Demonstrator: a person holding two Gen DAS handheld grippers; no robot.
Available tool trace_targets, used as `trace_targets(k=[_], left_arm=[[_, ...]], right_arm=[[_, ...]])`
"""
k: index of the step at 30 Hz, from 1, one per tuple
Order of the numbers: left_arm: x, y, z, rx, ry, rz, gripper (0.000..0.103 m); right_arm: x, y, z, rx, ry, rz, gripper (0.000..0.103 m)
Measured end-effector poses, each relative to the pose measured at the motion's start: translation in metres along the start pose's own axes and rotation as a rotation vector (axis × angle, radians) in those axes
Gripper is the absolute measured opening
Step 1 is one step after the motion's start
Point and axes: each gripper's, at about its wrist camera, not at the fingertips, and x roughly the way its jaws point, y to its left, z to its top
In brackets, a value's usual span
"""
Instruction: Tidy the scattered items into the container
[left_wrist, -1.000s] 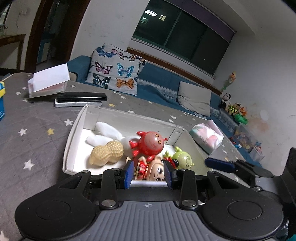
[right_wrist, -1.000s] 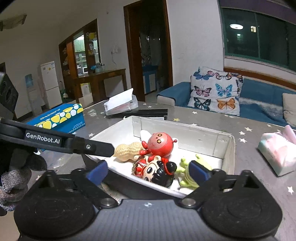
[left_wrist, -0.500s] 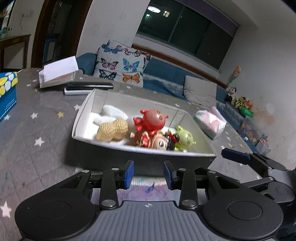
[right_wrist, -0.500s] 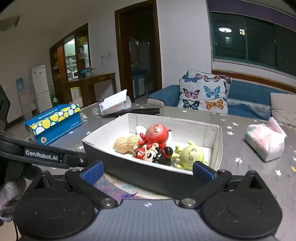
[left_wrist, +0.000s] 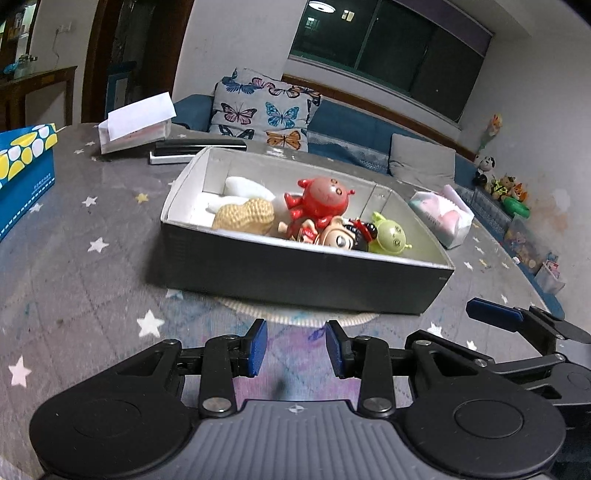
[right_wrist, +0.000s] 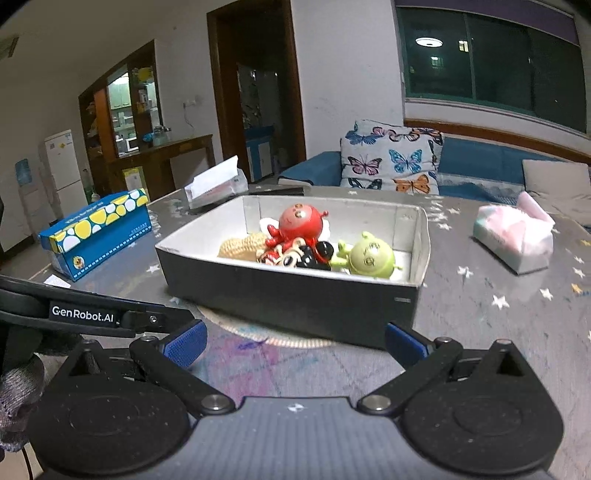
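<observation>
A dark box with a white inside (left_wrist: 295, 269) (right_wrist: 295, 295) stands on the star-patterned table. In it lie a peanut toy (left_wrist: 245, 218) (right_wrist: 240, 247), a red octopus toy (left_wrist: 321, 199) (right_wrist: 299, 221), a doll with a black and red head (left_wrist: 340, 236) (right_wrist: 295, 256), a green alien toy (left_wrist: 389, 236) (right_wrist: 369, 256) and something white (left_wrist: 243, 186). My left gripper (left_wrist: 295, 349) is open and empty, a little in front of the box. My right gripper (right_wrist: 295, 341) is wide open and empty, also in front of the box.
A blue and yellow tissue box (left_wrist: 22, 177) (right_wrist: 96, 229) stands at the left. A pink tissue pack (left_wrist: 443, 214) (right_wrist: 517, 236) lies at the right. A white paper holder (left_wrist: 136, 123) and a black flat case (left_wrist: 199, 146) lie behind the box. A round mat (right_wrist: 258, 332) lies under the box.
Both grippers have pulled back from the box toward the near side of the table. The doll that stood between my left fingers now lies in the box.
</observation>
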Motion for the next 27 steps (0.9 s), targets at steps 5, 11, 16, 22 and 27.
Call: trace_targets(k=[5, 11, 16, 22, 27], left_arm=[[0.000, -0.003, -0.004, 0.005, 0.002, 0.017, 0.037], [0.000, -0.005, -0.009, 0.018, -0.005, 0.052, 0.037], [0.002, -0.008, -0.012, 0.047, -0.008, 0.092, 0.037], [0.006, -0.012, -0.014, 0.082, 0.000, 0.123, 0.037], [0.007, -0.013, -0.015, 0.101, -0.010, 0.146, 0.037]], right_arm=[[0.000, 0.002, -0.009, 0.011, 0.010, -0.006, 0.103], [0.002, 0.003, -0.018, 0.026, 0.026, -0.005, 0.103], [0.006, 0.004, -0.024, 0.038, 0.036, -0.012, 0.103], [0.010, 0.002, -0.026, 0.049, 0.046, -0.021, 0.103], [0.012, 0.001, -0.026, 0.046, 0.051, -0.023, 0.103]])
